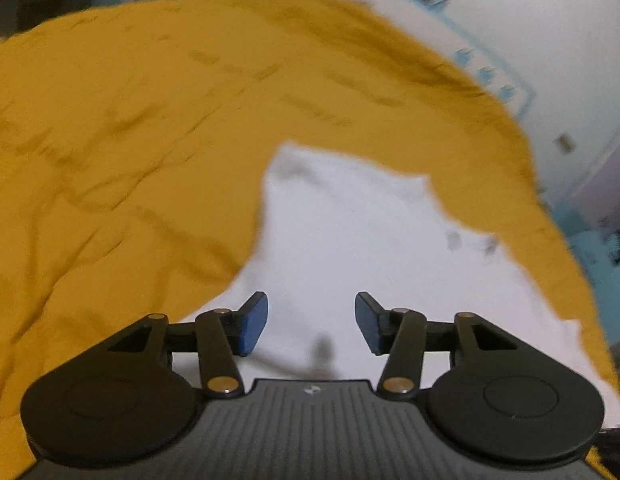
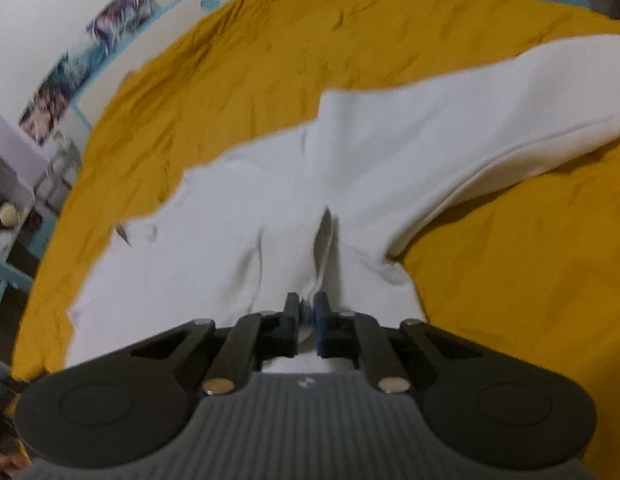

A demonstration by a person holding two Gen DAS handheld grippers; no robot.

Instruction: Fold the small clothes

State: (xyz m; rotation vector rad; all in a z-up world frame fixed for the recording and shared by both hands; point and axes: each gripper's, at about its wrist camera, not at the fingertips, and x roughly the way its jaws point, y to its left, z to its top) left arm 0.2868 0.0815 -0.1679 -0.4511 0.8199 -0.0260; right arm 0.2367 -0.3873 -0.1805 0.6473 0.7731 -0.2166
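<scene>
A pale wall (image 2: 38, 20) with a blue stripe and a few pictures taped up runs behind, and in front of it a wrinkled mustard-yellow sheet (image 1: 130, 120) covers the whole work surface, likely a bed. Spread across that sheet lies the white garment (image 2: 270, 200), mostly flat, with one long part trailing off to the far right, its edge doubled over. The right gripper (image 2: 306, 320) has its blue-padded fingers pressed together on a pinch of the white cloth at the near edge, and a ridge of fabric runs away from the pinch. The left gripper (image 1: 312, 322) hovers over the near part of the same garment with its fingers spread and nothing between them; dark smudges mark the cloth beyond it. This looks like the start of a fold: one corner is gripped, the other not yet. Next, the left one wants to drop onto an edge and close, so both can carry the cloth over together.
</scene>
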